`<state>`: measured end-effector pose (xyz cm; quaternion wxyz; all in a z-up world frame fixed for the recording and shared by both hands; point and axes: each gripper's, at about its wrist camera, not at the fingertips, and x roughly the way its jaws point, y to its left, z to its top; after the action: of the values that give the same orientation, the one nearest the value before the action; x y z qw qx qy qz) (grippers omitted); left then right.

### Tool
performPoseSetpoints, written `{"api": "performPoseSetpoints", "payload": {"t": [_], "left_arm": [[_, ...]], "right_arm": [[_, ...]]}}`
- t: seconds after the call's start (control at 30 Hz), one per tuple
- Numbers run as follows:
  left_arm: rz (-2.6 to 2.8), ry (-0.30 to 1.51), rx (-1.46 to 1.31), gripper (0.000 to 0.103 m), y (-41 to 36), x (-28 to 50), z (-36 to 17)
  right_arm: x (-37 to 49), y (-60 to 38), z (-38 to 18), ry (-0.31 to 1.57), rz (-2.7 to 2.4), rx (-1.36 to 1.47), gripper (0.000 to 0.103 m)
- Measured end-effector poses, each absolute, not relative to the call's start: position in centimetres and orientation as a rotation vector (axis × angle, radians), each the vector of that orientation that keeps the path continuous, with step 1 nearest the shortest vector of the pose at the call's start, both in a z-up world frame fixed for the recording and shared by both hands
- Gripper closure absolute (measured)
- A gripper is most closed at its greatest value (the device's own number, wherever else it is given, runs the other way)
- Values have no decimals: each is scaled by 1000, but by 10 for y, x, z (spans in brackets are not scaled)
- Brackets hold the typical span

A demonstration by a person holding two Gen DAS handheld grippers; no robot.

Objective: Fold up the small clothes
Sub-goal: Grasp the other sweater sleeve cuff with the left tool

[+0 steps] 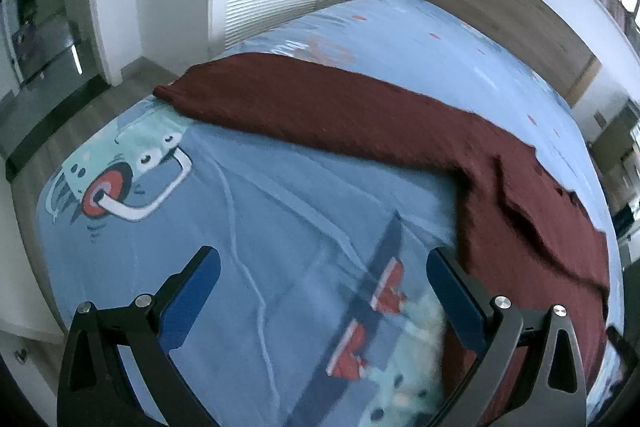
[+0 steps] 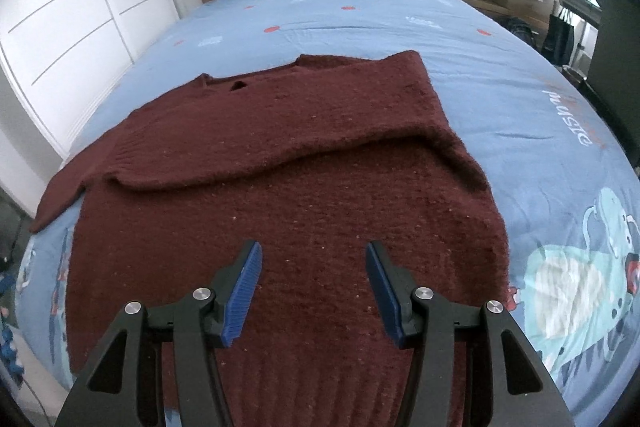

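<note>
Maroon sweater (image 2: 288, 187) lies spread on blue cartoon-print bedsheet (image 2: 520, 99), one sleeve folded across chest, other sleeve (image 1: 304, 99) stretched out sideways. Right gripper (image 2: 314, 259) hovers above hem, jaws apart, empty. Left gripper (image 1: 324, 267) spread wide over sheet beside sweater's edge, holding nothing.

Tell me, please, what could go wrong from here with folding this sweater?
1. The sleeve folded across the maroon sweater lies loose and bulging; tugging the body may undo it.
2. The other sleeve stretches toward the bed's edge and might slide off.
3. Both the left gripper and right gripper are open and empty; thick knit may slip from a shallow pinch.
</note>
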<state>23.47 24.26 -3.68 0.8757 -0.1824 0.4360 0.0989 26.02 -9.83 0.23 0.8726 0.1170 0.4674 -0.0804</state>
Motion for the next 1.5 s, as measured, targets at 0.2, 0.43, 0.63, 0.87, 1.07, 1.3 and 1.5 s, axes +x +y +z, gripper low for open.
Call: {"api": "performPoseSetpoints", "payload": {"t": [0.2,0.43,0.63,0.87,1.07,1.3,1.5], "left_arm": [[264,900,-456,2,281,260,-45],[305,871,-619,2,338,287,-59],[279,815,-907,8,393,297,-81],[261,749,-1144,32,438,298,-110],[218,665,-1278,53,466,304,-121],[180,596,-1376,60,487,325,-131],[175,587,-1448,76,496,342,-137]], "right_arm": [[265,-96,1,980,-170,237,47],[268,-95,-4,999,-180,236,47],[270,-97,-12,1014,-180,248,47],[268,-102,-18,1026,-177,252,47],[267,-104,-19,1031,-178,246,47],[266,-104,-20,1032,-174,244,47],[264,-105,-19,1039,-170,238,47]]}}
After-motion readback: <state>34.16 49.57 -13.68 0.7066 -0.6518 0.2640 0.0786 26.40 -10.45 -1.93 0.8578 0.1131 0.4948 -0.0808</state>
